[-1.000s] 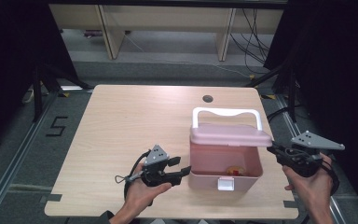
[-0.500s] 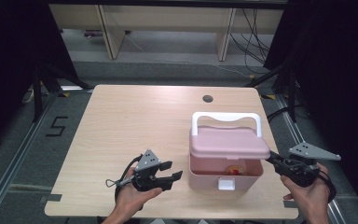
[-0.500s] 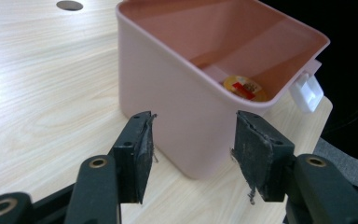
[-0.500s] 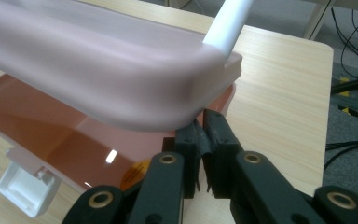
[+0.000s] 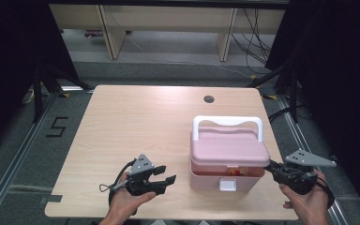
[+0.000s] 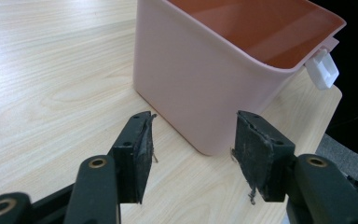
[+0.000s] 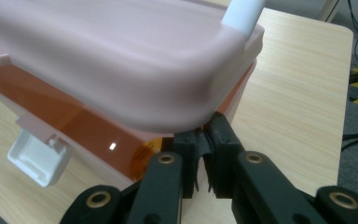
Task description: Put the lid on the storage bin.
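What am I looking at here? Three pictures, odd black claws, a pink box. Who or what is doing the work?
No robot arm here: a person holds a two-jaw tool in each hand. The wide picture comes from a camera above the wooden table, looking down. The other two come from cameras riding on the tools, looking along their black jaws. On the table stands a pink box with a white handle and a white latch; its lid sits raised at the front, so a gap shows. The left gripper is open beside the box, holding nothing. The right gripper is shut, its tips at the lid's corner edge; whether it pinches that edge is hard to tell.
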A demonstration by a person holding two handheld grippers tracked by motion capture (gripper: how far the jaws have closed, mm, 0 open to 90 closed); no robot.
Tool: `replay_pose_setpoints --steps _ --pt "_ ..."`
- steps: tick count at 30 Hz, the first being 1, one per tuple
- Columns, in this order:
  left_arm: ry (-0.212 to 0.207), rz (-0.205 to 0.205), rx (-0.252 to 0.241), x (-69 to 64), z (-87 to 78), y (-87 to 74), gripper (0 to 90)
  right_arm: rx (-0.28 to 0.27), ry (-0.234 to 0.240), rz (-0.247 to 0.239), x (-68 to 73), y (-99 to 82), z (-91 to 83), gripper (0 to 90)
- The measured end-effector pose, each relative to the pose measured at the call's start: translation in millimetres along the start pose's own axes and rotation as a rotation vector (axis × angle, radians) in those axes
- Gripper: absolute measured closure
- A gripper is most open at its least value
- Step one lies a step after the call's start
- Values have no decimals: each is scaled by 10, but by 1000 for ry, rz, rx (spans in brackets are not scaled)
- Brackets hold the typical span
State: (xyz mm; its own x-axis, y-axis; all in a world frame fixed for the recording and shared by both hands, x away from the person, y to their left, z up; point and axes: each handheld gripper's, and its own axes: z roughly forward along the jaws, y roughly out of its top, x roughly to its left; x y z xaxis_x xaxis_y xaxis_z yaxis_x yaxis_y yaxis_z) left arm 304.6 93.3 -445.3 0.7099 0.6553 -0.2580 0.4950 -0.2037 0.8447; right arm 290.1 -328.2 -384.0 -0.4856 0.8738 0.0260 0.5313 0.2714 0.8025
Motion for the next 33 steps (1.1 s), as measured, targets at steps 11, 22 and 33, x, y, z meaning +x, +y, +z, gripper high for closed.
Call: replay_pose_setpoints --steps 11,22,33 --pt "-4 3 18 21 -1 -64 464 40 -10 -43 21 -82 -60 814" --pt "9 -4 21 53 -53 -112 460 82 -7 26 14 -242 -116 681" --pt "16 -15 12 101 -101 -161 451 56 9 83 -54 -431 -135 498"
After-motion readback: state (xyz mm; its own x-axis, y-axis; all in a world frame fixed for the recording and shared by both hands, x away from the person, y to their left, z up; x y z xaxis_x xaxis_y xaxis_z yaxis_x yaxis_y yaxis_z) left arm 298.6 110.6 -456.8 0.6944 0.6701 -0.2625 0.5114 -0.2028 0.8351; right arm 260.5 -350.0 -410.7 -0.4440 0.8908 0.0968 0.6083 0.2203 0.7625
